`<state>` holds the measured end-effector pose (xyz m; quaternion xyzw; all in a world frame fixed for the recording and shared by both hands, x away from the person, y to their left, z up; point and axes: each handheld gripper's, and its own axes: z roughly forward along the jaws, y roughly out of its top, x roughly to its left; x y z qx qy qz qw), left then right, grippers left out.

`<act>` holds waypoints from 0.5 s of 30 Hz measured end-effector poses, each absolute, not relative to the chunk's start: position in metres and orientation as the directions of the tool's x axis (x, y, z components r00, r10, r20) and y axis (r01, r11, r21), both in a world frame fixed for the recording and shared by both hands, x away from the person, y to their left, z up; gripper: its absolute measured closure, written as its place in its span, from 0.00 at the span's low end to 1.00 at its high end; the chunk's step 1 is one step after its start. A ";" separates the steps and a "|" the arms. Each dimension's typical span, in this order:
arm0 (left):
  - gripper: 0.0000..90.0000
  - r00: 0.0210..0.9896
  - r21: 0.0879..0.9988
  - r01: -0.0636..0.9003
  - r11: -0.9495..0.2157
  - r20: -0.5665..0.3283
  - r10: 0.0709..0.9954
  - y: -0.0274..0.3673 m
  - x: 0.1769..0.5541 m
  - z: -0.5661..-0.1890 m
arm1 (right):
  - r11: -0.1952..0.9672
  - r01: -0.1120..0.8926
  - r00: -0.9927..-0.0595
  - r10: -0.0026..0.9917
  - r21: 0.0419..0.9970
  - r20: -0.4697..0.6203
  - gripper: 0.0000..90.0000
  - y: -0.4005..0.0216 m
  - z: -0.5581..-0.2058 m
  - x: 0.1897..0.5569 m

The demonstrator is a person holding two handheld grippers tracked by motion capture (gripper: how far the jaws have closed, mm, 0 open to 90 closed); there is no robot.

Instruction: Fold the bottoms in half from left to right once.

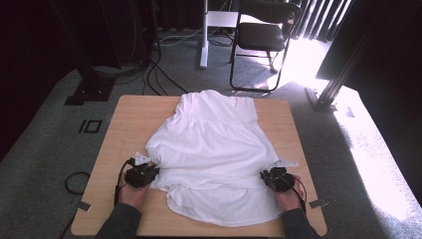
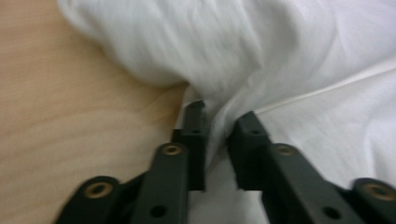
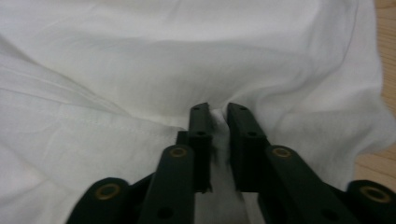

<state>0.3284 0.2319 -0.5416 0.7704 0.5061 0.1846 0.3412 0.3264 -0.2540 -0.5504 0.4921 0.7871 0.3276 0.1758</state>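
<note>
Left hand-held gripper [image 1: 149, 173] and right hand-held gripper [image 1: 268, 178], jaws nearly together, forearms low and apart.

Table [image 1: 129, 124]: light wood, standing on grey carpet [image 1: 50, 149].
Chair [image 1: 261, 37]: black, standing behind the table.
Cables [image 1: 154, 74]: lying across the carpet.

Left tool [image 1: 153, 172]: black body, grey three-cornered plate on top, black cable looping off rear. Right tool [image 1: 264, 175]: same black build, pale plate, thin black cable. Jaws: matte black bars, brass-ringed pivot holes, small plain screw holes, squared tips. Sleeves [image 1: 118, 223]: dark grey, long.
</note>
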 end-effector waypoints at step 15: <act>0.48 0.515 0.691 0.628 -0.359 -0.023 0.857 0.245 0.261 -0.549 | 0.151 0.604 -0.452 0.873 0.782 0.181 0.97 -0.299 -0.523 0.269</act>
